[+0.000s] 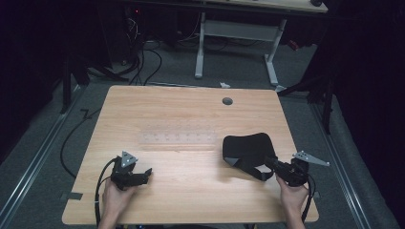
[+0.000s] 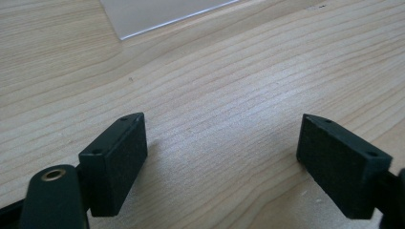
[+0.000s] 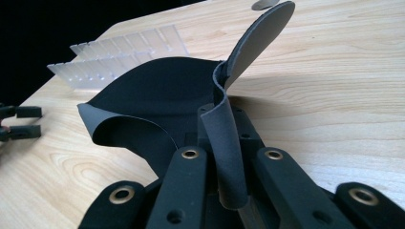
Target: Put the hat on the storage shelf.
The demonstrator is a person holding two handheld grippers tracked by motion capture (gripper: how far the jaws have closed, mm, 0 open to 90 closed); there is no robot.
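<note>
At lower right of the high view, the right gripper is held by the person's right hand near the table's right edge, with its jaws pressed together on the edge of a black flexible sheet, a mouse-pad-like mat. The mat lies just right of centre in that frame, its near edge curled and lifted off the wood where the jaws pinch it. In the right gripper view the pinched strip of mat stands up between the two closed jaws, grey on its underside; the rest of the sheet bows back toward the table surface and one flap rises toward the upper middle of the frame. A clear plastic ruler-like strip lies flat at mid-table, left of the mat and apart from it; it appears at upper left in the right gripper view. At lower left of the high view, the left gripper rests low over bare wood in the left hand. Its jaws are spread wide, with only wood grain between the pads in the left gripper view.
</note>
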